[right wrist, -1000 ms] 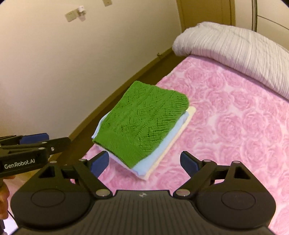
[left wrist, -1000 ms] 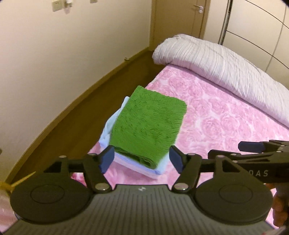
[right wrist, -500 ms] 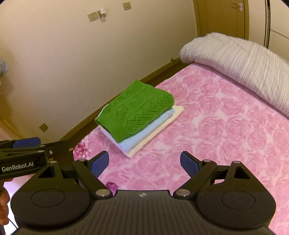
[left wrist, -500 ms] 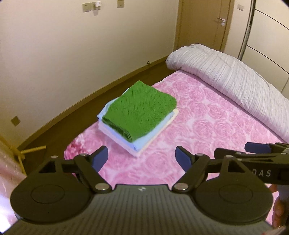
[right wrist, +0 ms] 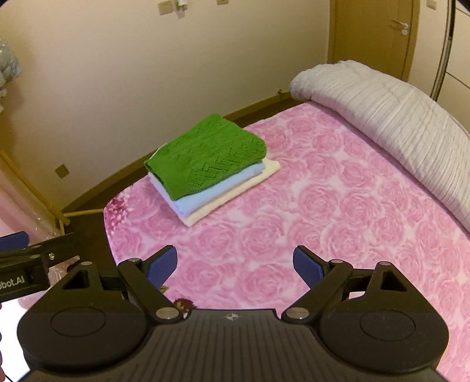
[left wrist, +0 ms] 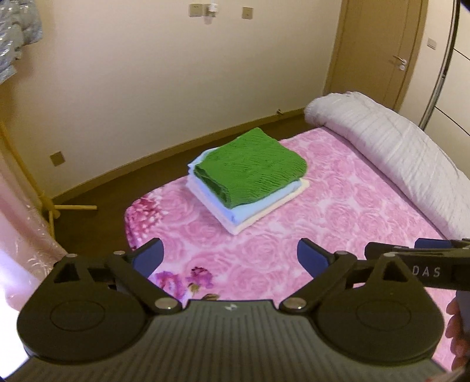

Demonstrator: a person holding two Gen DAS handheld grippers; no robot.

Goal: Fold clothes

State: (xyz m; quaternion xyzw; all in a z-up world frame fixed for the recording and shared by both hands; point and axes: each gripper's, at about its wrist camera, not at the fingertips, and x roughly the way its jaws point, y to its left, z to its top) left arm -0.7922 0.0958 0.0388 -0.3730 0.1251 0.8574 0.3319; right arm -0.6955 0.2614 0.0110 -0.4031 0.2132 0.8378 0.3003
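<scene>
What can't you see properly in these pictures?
- Folded light blue garment and folded cream garment: both views, the folded green knitted sweater covers all but their edges.
- Silvery bundle: left wrist view, cut off by the picture's edge.
- Wall switches: both views, too small to read.
- Hand holding the right tool: left wrist view, mostly cut off.

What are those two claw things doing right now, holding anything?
Left gripper: open, holding nothing, above the pink bedspread.
Right gripper: open, holding nothing; the folded green sweater lies ahead on its stack.
</scene>
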